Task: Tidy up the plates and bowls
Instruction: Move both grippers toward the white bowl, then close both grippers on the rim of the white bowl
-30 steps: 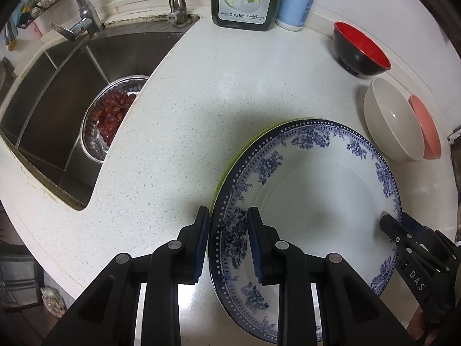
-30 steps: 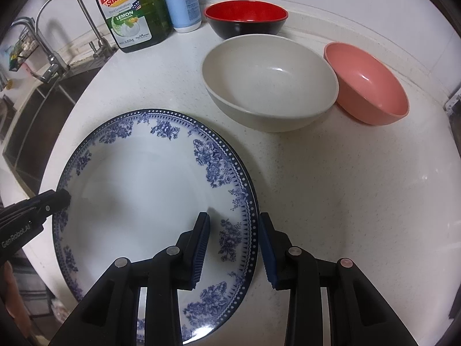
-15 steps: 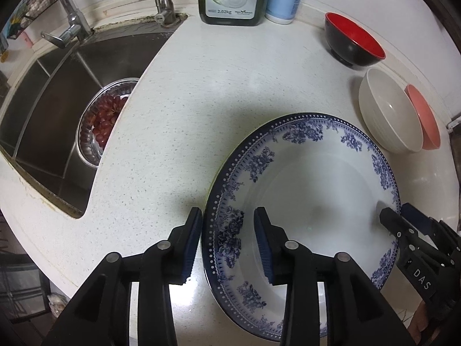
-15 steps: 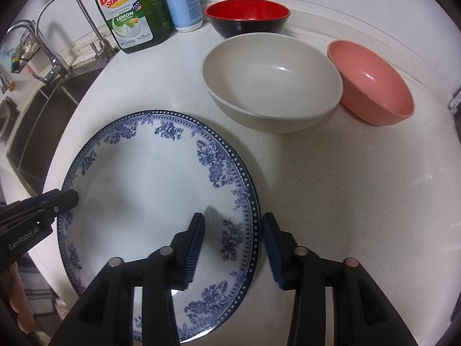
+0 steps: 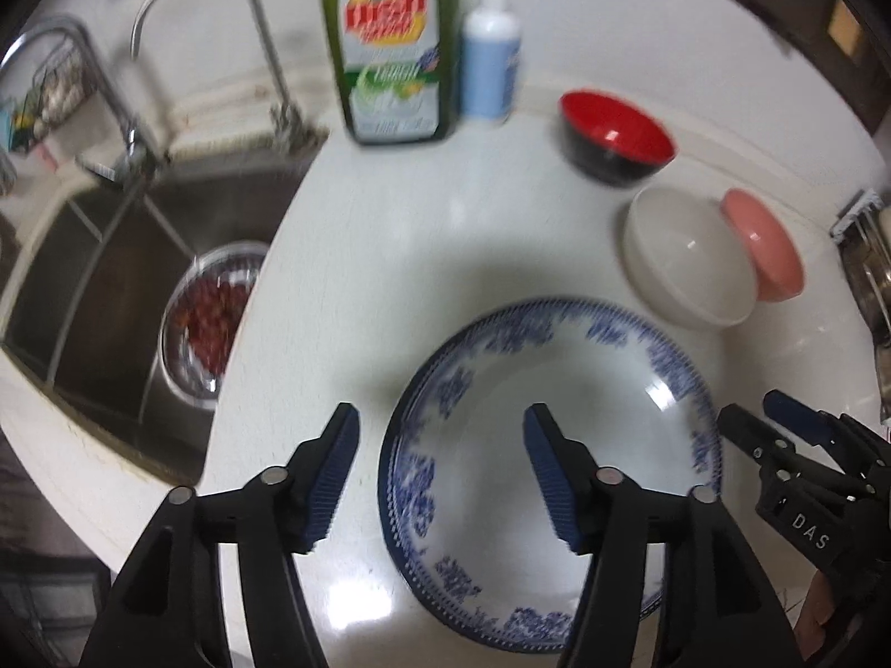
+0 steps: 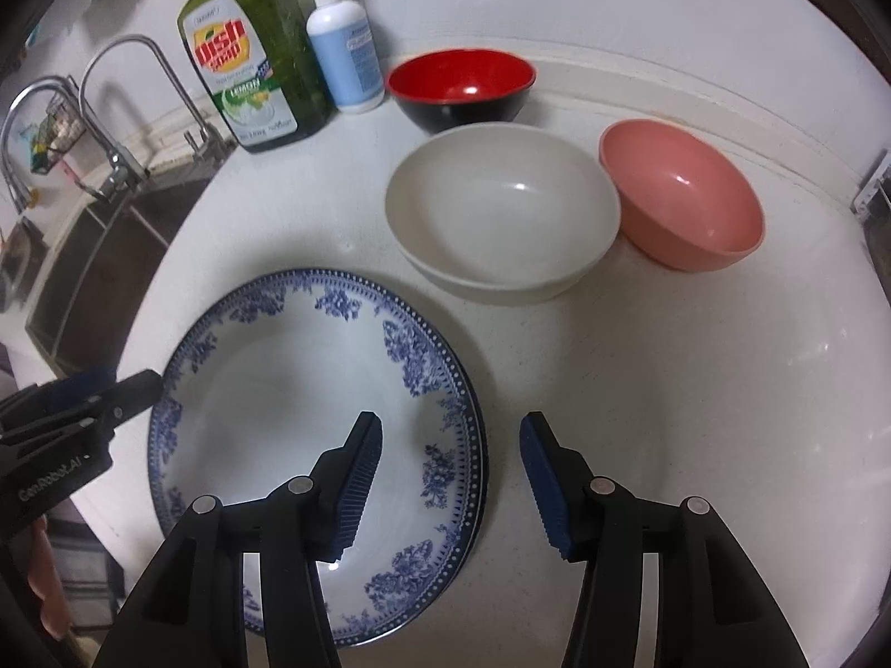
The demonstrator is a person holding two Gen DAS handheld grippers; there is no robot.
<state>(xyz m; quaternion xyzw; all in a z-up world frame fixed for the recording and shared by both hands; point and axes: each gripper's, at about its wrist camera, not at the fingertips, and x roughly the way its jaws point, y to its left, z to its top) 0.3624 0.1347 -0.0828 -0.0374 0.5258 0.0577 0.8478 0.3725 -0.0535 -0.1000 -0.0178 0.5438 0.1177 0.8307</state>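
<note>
A blue-and-white floral plate (image 5: 557, 445) (image 6: 289, 389) lies flat on the white counter, stacked on another plate whose rim shows just under its edge. My left gripper (image 5: 440, 417) hovers above the plate's left rim. Its jaws are opening and the rim is below them, untouched. My right gripper (image 6: 451, 423) hangs over the opposite rim, jaws also opening, pads clear of the plate. Each gripper shows in the other's view: right gripper (image 5: 749, 409), left gripper (image 6: 131, 378). Behind the plate stand a cream bowl (image 6: 501, 217), a pink bowl (image 6: 685, 200) and a red-and-black bowl (image 6: 462, 83).
A green dish soap bottle (image 6: 250, 55) and a white-and-blue pump bottle (image 6: 345, 50) stand at the back wall. To the left lies the steel sink (image 5: 111, 278) with a faucet (image 5: 250, 28) and a metal colander of red fruit (image 5: 211, 317). A rack (image 5: 869, 256) borders the right.
Both grippers have opened off the plate's rims and risen. The plate stays flat where it lay.
</note>
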